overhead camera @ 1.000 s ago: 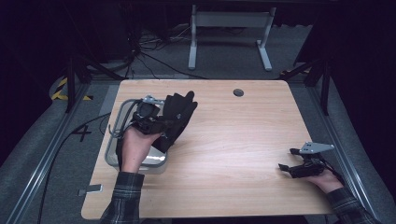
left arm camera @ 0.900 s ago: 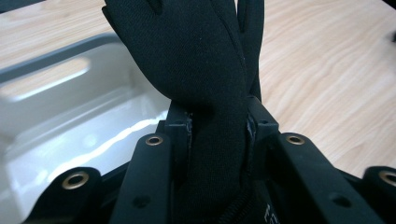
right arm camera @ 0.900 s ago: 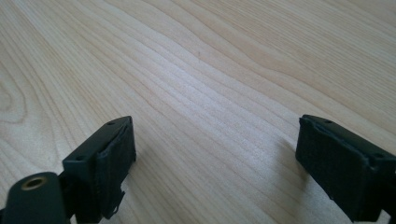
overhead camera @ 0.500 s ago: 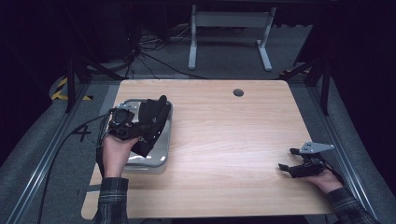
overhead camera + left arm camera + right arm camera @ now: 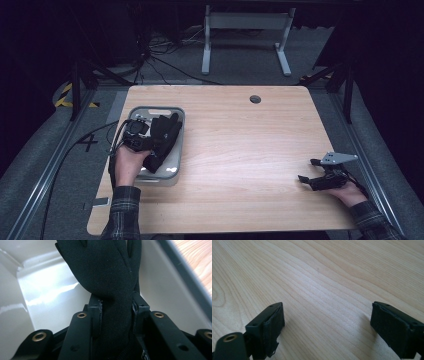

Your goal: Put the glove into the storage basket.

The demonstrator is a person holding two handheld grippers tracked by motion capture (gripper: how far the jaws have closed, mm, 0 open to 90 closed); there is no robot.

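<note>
Glove (image 5: 110, 277) clamped in left tongs (image 5: 116, 312) over grey bin (image 5: 176, 165), right tongs (image 5: 327, 322) apart above table (image 5: 250, 150).

One bench (image 5: 240, 150) carries the lot. There are two tools: the left tool (image 5: 142, 137) and the right tool (image 5: 320, 180), one in each of the person's two hands. One grey tray (image 5: 172, 172) sits on the bench's left part. One black glove (image 5: 165, 137) hangs over that tray, pinched in the left tool. One round hole (image 5: 255, 99) marks the bench's far side.
</note>
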